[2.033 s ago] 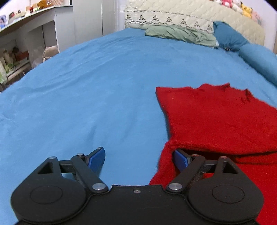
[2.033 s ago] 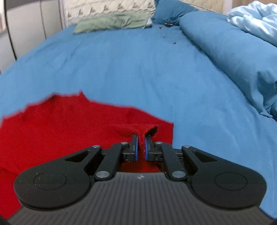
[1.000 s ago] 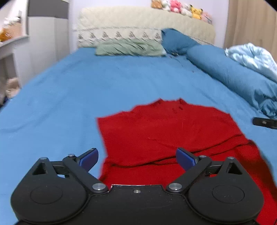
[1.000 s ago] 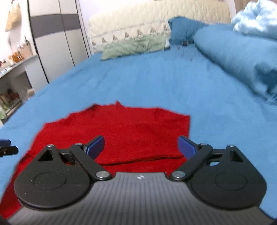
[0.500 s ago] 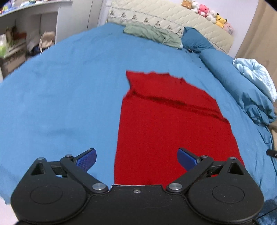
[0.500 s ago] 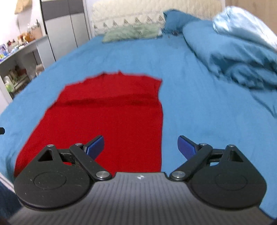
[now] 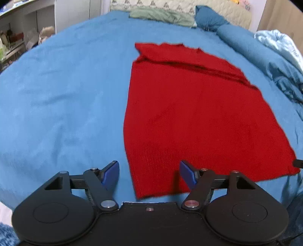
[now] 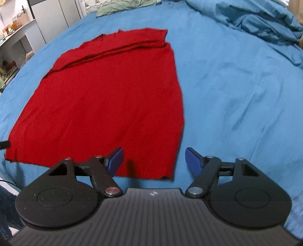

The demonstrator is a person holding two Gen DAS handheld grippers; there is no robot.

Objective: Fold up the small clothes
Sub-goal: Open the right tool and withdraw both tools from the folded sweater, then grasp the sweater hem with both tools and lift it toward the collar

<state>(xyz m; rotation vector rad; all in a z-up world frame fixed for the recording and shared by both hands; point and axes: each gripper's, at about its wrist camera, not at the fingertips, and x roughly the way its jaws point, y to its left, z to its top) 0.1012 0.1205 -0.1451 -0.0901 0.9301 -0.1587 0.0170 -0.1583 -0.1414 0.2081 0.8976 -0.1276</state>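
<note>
A red knit garment (image 7: 195, 113) lies flat on the blue bed, its sleeves folded across the far end into a long rectangle. It also shows in the right wrist view (image 8: 106, 98). My left gripper (image 7: 149, 175) is open and empty, just above the garment's near left corner. My right gripper (image 8: 154, 160) is open and empty, just above the near right corner. The tip of the other gripper shows at the frame edge in each view (image 7: 298, 163) (image 8: 4, 144).
The blue bedsheet (image 7: 66, 94) spreads all round the garment. A rolled blue duvet (image 8: 265, 28) lies along the right side. A green pillow (image 7: 161, 16) and a blue pillow (image 7: 208, 15) lie at the headboard. White shelves (image 7: 22, 34) stand left of the bed.
The right gripper let go of the folded sleeve and opened. Both grippers drew back from the garment's far end to its near hem corners and came down closer to it.
</note>
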